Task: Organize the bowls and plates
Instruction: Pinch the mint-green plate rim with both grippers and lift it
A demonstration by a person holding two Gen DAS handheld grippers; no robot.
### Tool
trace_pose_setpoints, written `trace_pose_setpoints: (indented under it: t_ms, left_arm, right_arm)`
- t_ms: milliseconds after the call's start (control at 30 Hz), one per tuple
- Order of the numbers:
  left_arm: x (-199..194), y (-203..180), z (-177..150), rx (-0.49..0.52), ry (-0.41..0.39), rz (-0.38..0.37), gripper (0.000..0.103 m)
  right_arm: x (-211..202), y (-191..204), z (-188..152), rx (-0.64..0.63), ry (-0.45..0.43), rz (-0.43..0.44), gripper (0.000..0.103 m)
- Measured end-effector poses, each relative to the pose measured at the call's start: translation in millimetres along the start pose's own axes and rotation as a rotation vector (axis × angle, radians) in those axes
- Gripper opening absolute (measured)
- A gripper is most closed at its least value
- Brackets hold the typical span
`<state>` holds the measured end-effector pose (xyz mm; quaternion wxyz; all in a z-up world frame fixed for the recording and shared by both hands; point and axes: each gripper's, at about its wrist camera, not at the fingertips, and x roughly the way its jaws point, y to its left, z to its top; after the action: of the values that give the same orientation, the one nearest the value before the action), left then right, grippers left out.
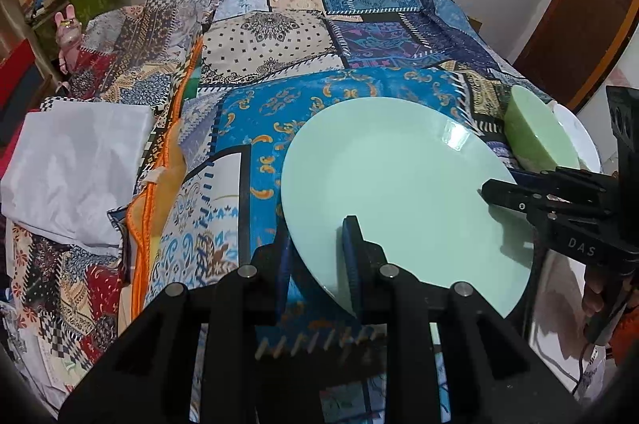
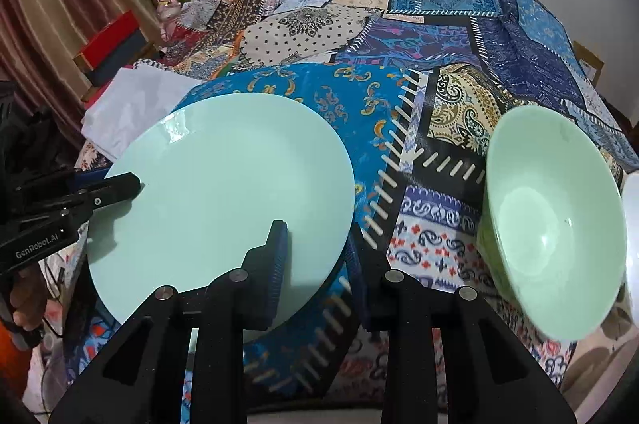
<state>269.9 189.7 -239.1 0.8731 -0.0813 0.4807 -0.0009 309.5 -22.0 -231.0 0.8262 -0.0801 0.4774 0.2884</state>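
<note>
A large mint-green plate (image 1: 399,184) (image 2: 223,184) is pinched at its near rim from both sides and seems to sit just off the patchwork cloth (image 1: 279,44), slightly tilted. My left gripper (image 1: 317,260) is shut on the plate's left rim, one finger above it and one below; in the right wrist view it (image 2: 127,184) comes in from the left. My right gripper (image 2: 317,260) is shut on the plate's right rim, and the left wrist view has it (image 1: 495,196) at the right. A green bowl (image 2: 555,224) (image 1: 535,132) stands tilted to the plate's right.
A white dish (image 1: 579,136) (image 2: 631,244) sits just beyond the green bowl at the table's right edge. A folded white cloth (image 1: 76,164) (image 2: 131,104) lies at the left. A cluttered shelf with a pink bunny toy (image 1: 68,28) stands at the far left, and a wooden door (image 1: 579,24) at the right.
</note>
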Motion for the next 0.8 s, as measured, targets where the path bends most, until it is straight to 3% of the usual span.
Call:
trace_pose_setpoints:
  t_ms: [800]
  left_arm:
    - [-74.6, -48.7, -34.8, 0.015, -0.076, -0.014, 0.024]
  right_arm:
    - [-73.4, 1.0, -38.1, 0.052, -0.112, 0.026, 0.027]
